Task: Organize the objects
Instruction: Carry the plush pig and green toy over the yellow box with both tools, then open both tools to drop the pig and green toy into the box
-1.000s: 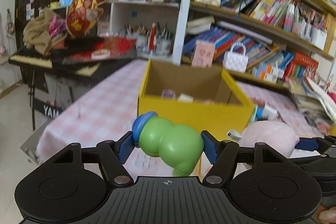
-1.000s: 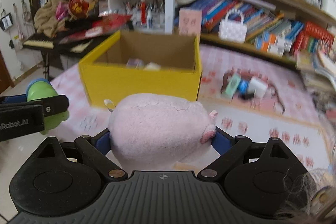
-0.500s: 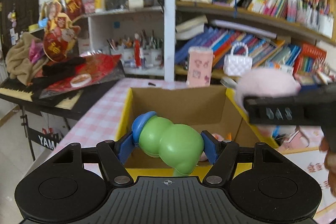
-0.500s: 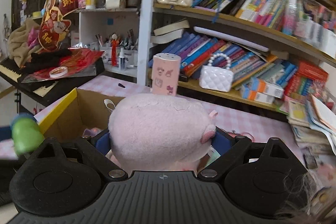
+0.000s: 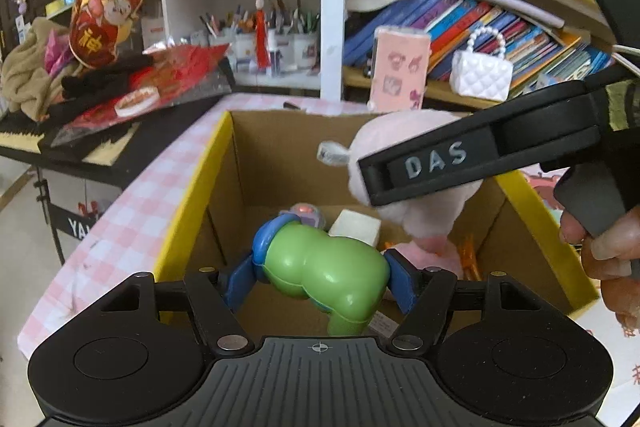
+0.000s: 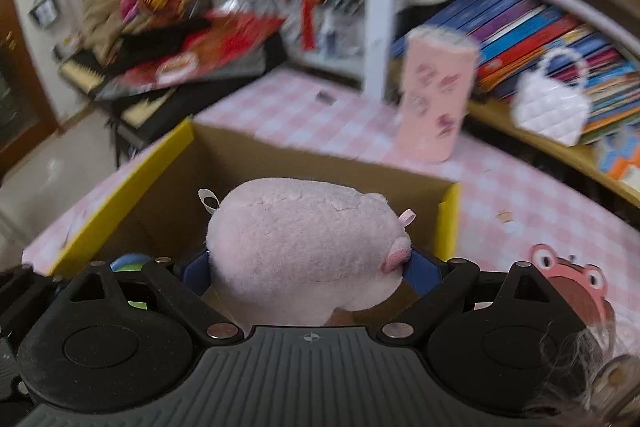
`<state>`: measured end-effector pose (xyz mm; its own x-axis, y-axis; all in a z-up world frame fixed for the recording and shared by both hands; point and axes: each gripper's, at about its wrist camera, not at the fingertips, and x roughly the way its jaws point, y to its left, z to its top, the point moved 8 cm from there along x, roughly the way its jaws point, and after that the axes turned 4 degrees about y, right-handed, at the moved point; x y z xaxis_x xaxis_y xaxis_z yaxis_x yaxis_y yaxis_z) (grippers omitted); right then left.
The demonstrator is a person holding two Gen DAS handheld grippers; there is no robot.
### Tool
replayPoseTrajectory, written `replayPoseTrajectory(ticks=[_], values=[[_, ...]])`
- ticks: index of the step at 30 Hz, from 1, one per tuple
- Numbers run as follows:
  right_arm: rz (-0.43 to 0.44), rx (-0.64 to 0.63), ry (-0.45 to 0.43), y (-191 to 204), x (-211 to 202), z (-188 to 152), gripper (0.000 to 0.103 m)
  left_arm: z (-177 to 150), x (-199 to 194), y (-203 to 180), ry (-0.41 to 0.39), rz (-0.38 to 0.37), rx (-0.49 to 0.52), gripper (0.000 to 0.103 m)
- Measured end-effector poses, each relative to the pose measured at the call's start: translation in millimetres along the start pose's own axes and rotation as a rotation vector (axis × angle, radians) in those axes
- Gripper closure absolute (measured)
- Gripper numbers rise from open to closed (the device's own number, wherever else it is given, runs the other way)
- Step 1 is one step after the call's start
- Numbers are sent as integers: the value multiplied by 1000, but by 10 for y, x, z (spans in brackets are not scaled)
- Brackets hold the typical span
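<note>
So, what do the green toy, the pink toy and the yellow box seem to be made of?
Green toy: likely hard plastic, smooth and glossy, with light glints on its curves.
Pink toy: plush fabric, matte and fuzzy, with a sewn loop tag.
Box: cardboard, raw brown inside, yellow outside, apparently printed or covered.

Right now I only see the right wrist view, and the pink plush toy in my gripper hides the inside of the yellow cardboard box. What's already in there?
Observer: A white block lies on the floor of the yellow cardboard box, near its far wall.
Operator: Is the left gripper carrying anything?
Observer: Yes, the left gripper is shut on a green plastic toy with a blue cap, over the box's opening.
Operator: Where's my plush relative to it?
Observer: The pink plush toy in the right gripper is over the opening too, right of the green toy.
</note>
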<state>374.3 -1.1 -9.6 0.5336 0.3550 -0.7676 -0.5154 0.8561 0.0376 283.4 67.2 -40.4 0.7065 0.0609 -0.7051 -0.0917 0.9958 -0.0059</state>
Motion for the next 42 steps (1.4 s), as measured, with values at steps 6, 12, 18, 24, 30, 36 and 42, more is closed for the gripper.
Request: replayPoseTrajectory(ticks=[6, 12, 18, 24, 30, 36, 42], values=[[32, -45, 102, 26, 240, -55, 8, -19, 89, -51, 29, 6, -20, 29], [36, -44, 129, 4, 342, -90, 7, -45, 158, -56, 48, 40, -35, 26], [84, 12, 63, -38, 252, 4, 6, -15, 61, -50, -4, 39, -74, 14], [105, 54, -18, -90, -16, 127, 6, 79, -159, -7, -80, 41, -116, 11], [72, 130, -165, -192, -544, 68, 6, 152, -488, 82, -165, 49, -127, 10], [10, 216, -268, -331, -1054, -188, 6, 80, -900, 185, -237, 125, -81, 10], [-55, 266, -297, -304, -1432, -686, 6, -156, -1144, 300, -222, 100, -107, 10]])
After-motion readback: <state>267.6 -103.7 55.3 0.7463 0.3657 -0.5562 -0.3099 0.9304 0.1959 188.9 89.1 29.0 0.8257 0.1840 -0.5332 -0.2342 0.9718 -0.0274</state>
